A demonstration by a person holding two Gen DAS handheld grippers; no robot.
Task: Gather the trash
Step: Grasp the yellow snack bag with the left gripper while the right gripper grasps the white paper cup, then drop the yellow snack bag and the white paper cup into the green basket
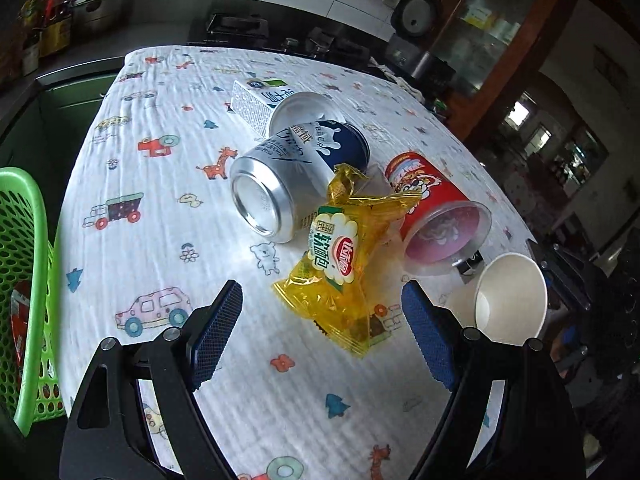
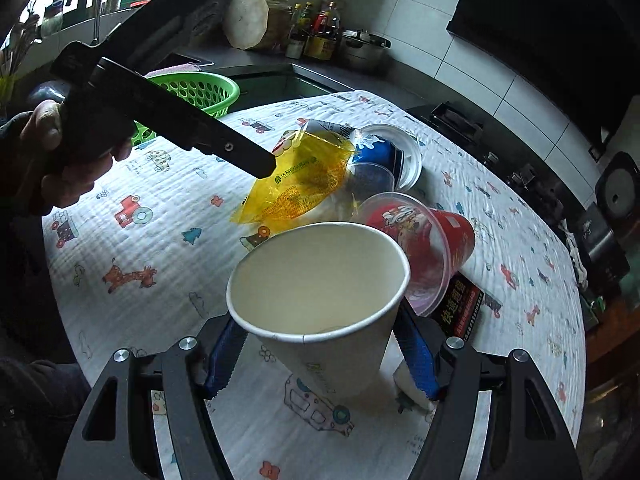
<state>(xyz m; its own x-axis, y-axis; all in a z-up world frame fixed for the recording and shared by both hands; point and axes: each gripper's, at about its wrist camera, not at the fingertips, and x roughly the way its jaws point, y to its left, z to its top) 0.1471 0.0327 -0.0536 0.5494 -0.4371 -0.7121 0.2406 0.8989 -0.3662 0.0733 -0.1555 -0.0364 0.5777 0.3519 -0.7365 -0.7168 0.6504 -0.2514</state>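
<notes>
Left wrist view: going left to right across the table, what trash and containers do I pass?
Green basket → silver can → yellow snack packet → red plastic cup → white paper cup.

basket [image 1: 24,264] cut by edge | red item inside, perhaps wrapper
</notes>
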